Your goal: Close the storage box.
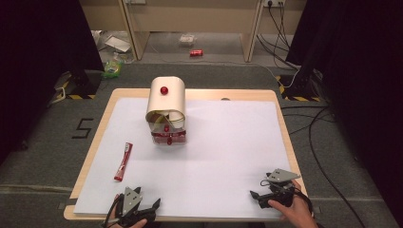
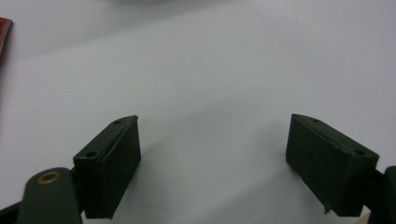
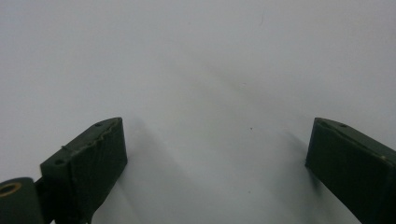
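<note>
A cream bread-bin-like box [image 1: 166, 102] with a red knob [image 1: 164, 90] stands at the table's far middle, its rolled lid up and red-and-white packets [image 1: 167, 137] showing in its front. A red stick packet [image 1: 123, 161] lies flat on the white sheet at the left; its edge appears as a red strip [image 2: 4, 37] in the left gripper view. My left gripper [image 1: 138, 205] rests at the near left edge, open and holding nothing [image 2: 212, 163]. My right gripper [image 1: 262, 189] rests at the near right, held by a hand, also open with only white sheet between its jaws [image 3: 215, 163].
The white sheet [image 1: 228, 142] covers most of the wooden table [image 1: 280, 102]. Beyond the table are grey floor, a red can [image 1: 196, 52], litter at the far left, cables [image 1: 313, 123] at the right and dark curtains on both sides.
</note>
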`<state>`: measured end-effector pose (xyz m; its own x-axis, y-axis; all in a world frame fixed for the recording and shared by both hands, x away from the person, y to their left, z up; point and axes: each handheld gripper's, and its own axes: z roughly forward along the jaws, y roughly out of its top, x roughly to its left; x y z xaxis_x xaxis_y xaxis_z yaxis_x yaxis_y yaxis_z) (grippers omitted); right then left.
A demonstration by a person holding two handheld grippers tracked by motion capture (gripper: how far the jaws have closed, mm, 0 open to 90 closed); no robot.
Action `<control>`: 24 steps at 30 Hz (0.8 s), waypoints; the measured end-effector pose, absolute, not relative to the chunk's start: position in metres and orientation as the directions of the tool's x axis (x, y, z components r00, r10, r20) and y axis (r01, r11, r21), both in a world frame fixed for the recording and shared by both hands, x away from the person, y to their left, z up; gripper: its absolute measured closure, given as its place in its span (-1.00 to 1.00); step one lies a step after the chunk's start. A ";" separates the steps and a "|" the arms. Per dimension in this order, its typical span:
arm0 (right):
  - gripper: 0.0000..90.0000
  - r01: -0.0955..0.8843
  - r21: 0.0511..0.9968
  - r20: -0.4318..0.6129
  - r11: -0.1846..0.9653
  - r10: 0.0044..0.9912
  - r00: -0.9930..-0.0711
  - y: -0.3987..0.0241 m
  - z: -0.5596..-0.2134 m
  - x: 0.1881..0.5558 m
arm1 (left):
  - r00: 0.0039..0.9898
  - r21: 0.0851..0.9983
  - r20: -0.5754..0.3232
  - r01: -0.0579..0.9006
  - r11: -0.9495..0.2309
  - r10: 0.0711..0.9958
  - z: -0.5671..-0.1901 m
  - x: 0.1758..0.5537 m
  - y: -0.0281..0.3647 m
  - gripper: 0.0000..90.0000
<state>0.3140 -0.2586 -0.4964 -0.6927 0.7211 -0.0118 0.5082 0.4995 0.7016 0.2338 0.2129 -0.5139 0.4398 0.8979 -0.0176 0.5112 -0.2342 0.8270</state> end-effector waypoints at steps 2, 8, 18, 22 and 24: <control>-0.88 0.508 0.702 -0.012 0.500 0.721 -0.693 -0.259 -0.496 0.314 | 0.436 0.830 -0.025 0.511 -0.224 0.900 -0.515 0.232 0.213 -0.62; -0.88 0.508 0.702 -0.012 0.500 0.721 -0.693 -0.259 -0.496 0.314 | 0.429 0.839 -0.030 0.502 -0.211 0.903 -0.517 0.228 0.213 -0.63; -0.88 0.509 0.702 -0.012 0.499 0.722 -0.692 -0.258 -0.496 0.314 | 0.431 0.845 -0.031 0.493 -0.207 0.902 -0.518 0.228 0.214 -0.63; -0.88 0.508 0.702 -0.012 0.500 0.721 -0.693 -0.259 -0.496 0.314 | 0.431 0.845 -0.032 0.493 -0.206 0.902 -0.518 0.228 0.214 -0.63; -0.88 0.508 0.702 -0.012 0.500 0.721 -0.693 -0.259 -0.496 0.314 | 0.431 0.846 -0.032 0.493 -0.205 0.902 -0.518 0.228 0.214 -0.63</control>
<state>0.3140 -0.2585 -0.4964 -0.6925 0.7213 -0.0121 0.5080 0.4996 0.7017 0.2277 0.2142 -0.5184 0.4308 0.9018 -0.0325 0.4925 -0.2048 0.8458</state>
